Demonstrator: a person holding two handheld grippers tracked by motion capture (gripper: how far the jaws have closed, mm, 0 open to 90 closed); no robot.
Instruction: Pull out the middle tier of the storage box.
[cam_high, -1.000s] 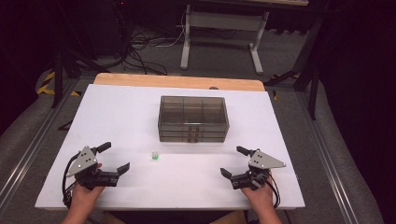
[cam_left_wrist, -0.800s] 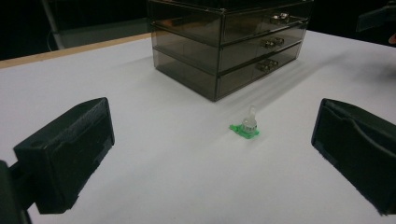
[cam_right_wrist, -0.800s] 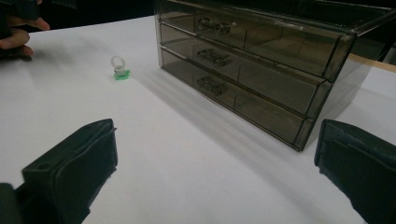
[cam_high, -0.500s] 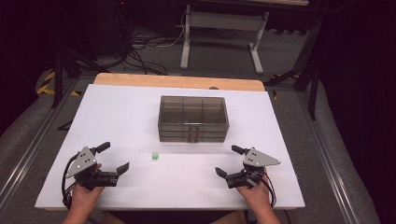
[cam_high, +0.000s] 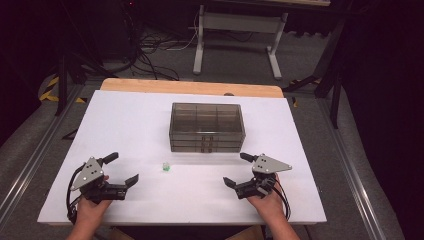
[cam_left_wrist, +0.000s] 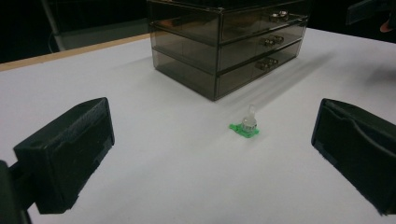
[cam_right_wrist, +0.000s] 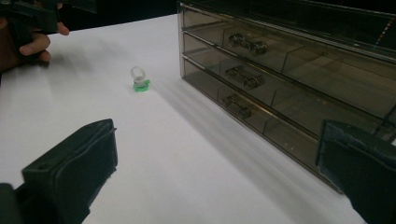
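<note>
Both grippers, left gripper (cam_high: 116, 168) and right gripper (cam_high: 239, 170), flank the ring (cam_high: 166, 167), well apart.

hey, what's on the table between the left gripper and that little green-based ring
Nothing: in the left gripper view, bare white table runs from the open left gripper to the ring. The drawer box stands beyond it.

Your white table (cam_high: 150, 130) is brightly and evenly lit from above, while everything beyond its edges falls into near-black. Ahead of your left gripper (cam_left_wrist: 210, 154) the smoky drawer box (cam_left_wrist: 224, 42) throws a soft shadow toward the far right, and the small green-based piece (cam_left_wrist: 246, 127) stays fairly sharp. Both of that gripper's jaws blur at the frame's bottom corners. In front of your right gripper (cam_right_wrist: 215, 172) the drawer fronts catch faint glare, and the picture is slightly grainy.
</note>
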